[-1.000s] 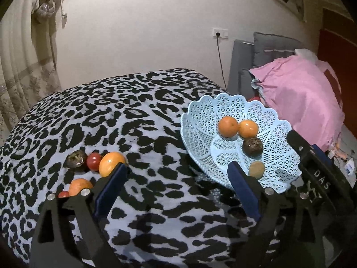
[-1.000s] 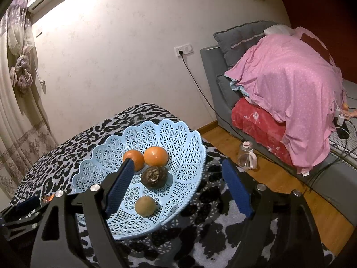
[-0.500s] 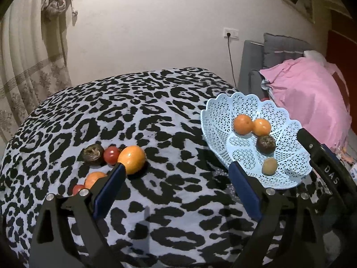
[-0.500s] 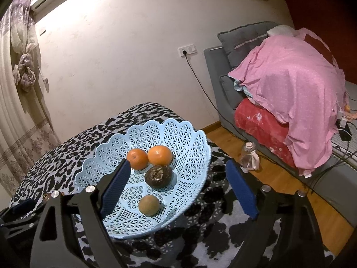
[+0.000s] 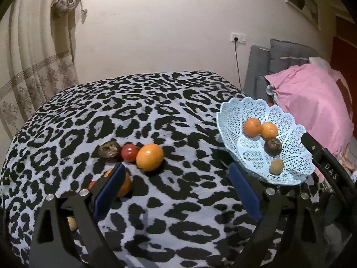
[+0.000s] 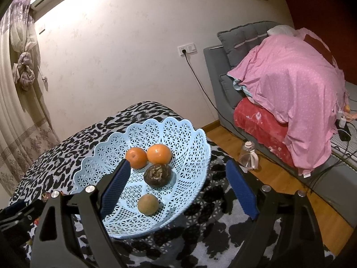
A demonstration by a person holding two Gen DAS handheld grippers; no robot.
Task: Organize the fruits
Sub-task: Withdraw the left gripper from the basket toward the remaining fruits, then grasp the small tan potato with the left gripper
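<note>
Ahead of left gripper [image 5: 176,186]: jaws wide, nothing btwn, loose fruit cluster incl. big orange [image 5: 149,157] just beyond its left finger on leopard cloth [image 5: 156,111] | right gripper [image 6: 177,187]: jaws wide, empty, over blue basket [image 6: 191,134] w/ 2 oranges, dark fruit [image 6: 157,175], brownish fruit [image 6: 148,204].

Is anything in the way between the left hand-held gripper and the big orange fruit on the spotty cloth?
Nothing visible. The left hand-held gripper is open, and only bare leopard-print cloth lies between it and the big orange fruit. A red tomato touches the fruit's far-left side.
</note>
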